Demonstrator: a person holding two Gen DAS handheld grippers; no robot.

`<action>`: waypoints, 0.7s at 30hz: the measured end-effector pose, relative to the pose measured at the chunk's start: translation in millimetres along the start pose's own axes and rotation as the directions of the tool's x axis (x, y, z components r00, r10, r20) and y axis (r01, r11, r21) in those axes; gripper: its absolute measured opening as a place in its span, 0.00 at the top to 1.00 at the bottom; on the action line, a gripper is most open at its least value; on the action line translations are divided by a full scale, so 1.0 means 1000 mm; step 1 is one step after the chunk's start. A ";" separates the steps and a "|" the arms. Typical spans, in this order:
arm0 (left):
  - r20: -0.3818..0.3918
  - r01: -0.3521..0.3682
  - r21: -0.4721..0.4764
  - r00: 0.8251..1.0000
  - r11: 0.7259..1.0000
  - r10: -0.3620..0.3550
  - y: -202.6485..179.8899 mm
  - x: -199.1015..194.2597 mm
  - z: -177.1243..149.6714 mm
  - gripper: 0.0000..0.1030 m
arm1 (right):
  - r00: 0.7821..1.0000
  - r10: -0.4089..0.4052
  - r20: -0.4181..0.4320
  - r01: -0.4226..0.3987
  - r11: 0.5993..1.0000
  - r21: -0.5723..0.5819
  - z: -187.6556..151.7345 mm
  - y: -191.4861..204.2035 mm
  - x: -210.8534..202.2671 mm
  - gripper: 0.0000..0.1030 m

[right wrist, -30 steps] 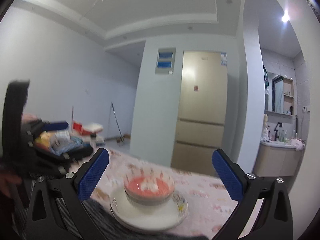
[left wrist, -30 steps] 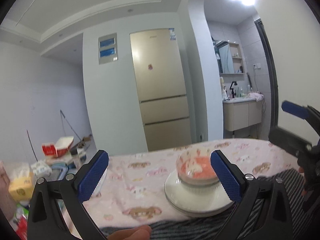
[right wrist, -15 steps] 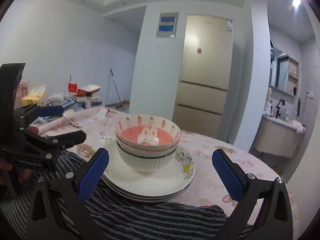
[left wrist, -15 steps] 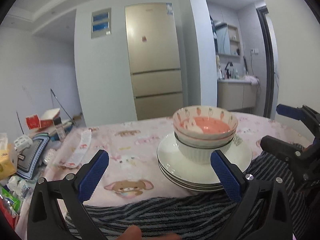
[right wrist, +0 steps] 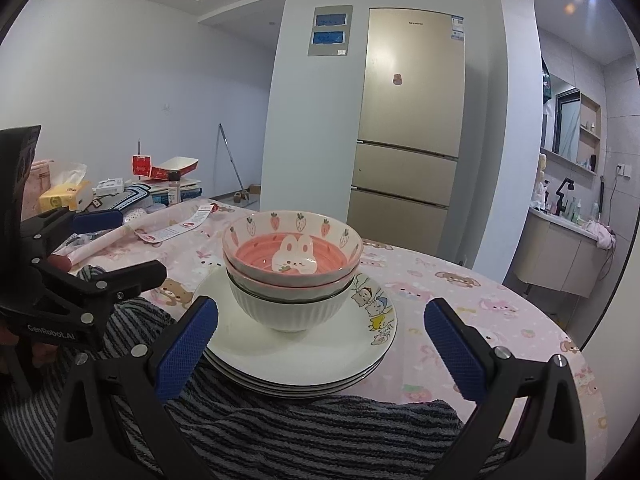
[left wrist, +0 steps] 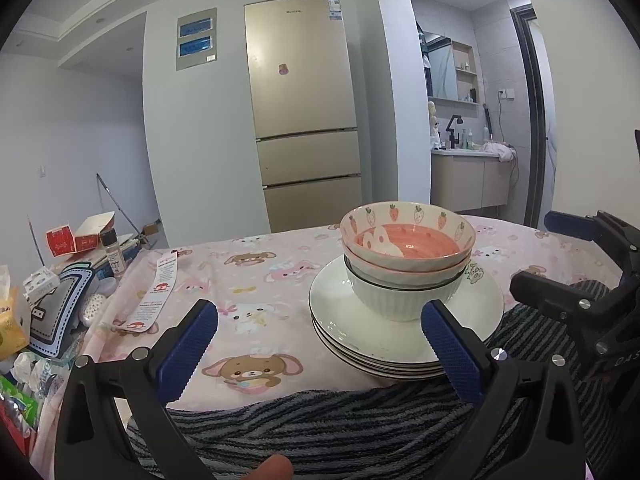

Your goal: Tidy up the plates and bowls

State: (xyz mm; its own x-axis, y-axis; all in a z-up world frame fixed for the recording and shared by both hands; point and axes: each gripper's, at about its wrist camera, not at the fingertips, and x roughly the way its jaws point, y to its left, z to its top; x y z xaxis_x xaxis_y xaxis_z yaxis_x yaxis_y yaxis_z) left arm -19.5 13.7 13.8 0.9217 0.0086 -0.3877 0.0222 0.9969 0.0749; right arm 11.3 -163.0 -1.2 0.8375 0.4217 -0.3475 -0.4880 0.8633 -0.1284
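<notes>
Nearest each camera, both hand-held grippers are spread wide and hold nothing. The left gripper point(left wrist: 320, 344) sits low at the table's near edge, over a grey striped towel point(left wrist: 340, 424); the right gripper point(right wrist: 320, 344) does the same from the other side. Just beyond their blue fingertips point(right wrist: 188, 344), the crockery looks already gathered into one pile: a stack of white plates point(right wrist: 296, 364) rests partly on the towel and partly on the pink cartoon tablecloth point(right wrist: 472, 296). Nested bowls stand on the top plate, a white ribbed bowl point(right wrist: 292, 308) below and a pink rabbit bowl point(right wrist: 292, 248) on top. The stack lies ahead of the left gripper, towards its right finger, and centred between the right gripper's fingers. No loose dishes show elsewhere, so stacking appears complete; perhaps only moving the pile remains. Farther back stands a gold fridge point(left wrist: 300, 112)
</notes>
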 end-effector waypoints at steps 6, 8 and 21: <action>-0.032 0.015 -0.050 0.999 0.999 -0.016 0.011 0.007 -0.001 0.00 | 1.000 0.008 0.006 -0.008 1.000 0.004 0.000 0.000 -0.002 0.00; -0.038 0.015 -0.051 0.999 0.999 -0.017 0.010 0.008 -0.002 0.00 | 1.000 0.008 0.006 -0.008 1.000 0.004 0.000 0.000 -0.002 0.00; -0.038 0.006 -0.052 0.999 0.999 -0.008 0.010 0.007 -0.003 0.00 | 1.000 0.007 0.004 -0.007 1.000 -0.001 0.000 0.000 -0.002 0.00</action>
State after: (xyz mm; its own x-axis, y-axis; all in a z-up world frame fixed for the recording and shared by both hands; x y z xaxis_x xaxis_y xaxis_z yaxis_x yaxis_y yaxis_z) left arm -13.4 23.8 9.2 0.9060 0.0038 -0.4232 0.0074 0.9997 0.0250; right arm 10.0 -164.0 0.0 0.8348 0.4290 -0.3452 -0.4943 0.8600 -0.1268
